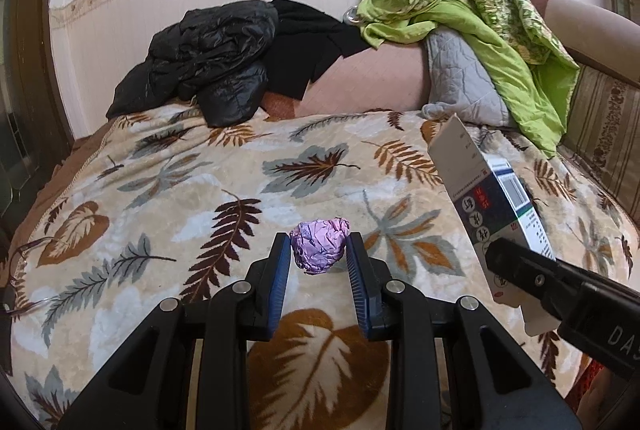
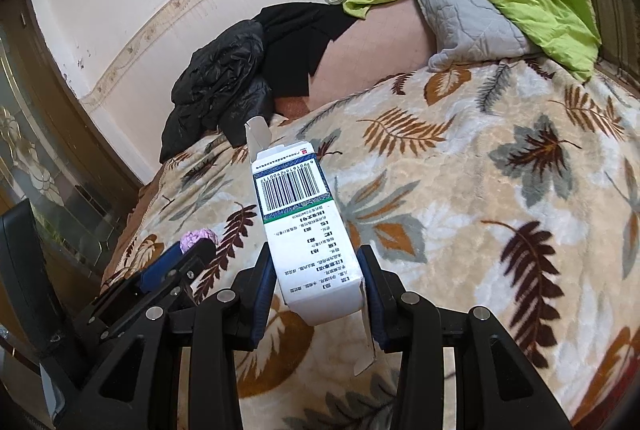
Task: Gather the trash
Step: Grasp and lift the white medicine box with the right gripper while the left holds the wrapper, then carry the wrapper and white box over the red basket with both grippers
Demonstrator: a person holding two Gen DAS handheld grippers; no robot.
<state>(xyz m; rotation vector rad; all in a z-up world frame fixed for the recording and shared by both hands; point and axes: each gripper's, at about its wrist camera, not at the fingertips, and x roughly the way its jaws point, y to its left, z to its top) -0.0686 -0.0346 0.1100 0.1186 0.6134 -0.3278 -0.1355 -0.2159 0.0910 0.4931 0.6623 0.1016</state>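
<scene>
A crumpled purple foil ball (image 1: pixel 320 244) sits between the blue pads of my left gripper (image 1: pixel 319 250), which is shut on it just above the leaf-patterned blanket (image 1: pixel 168 189). My right gripper (image 2: pixel 316 262) is shut on the lower end of a white medicine carton (image 2: pixel 300 213) with a barcode and an open top flap, held tilted above the bed. In the left wrist view the carton (image 1: pixel 492 189) and a right finger (image 1: pixel 520 270) show at the right. The right wrist view has the left gripper (image 2: pixel 188 258) and the foil ball (image 2: pixel 198 238) at lower left.
A black puffer jacket (image 1: pixel 208 61) and a dark cloth lie at the bed's far end by the wall. A green quilt (image 1: pixel 480 17) drapes over a grey pillow (image 1: pixel 460 77) at the far right. Eyeglasses (image 1: pixel 20 270) rest near the left bed edge. A glass-panelled door (image 2: pixel 36 157) stands left.
</scene>
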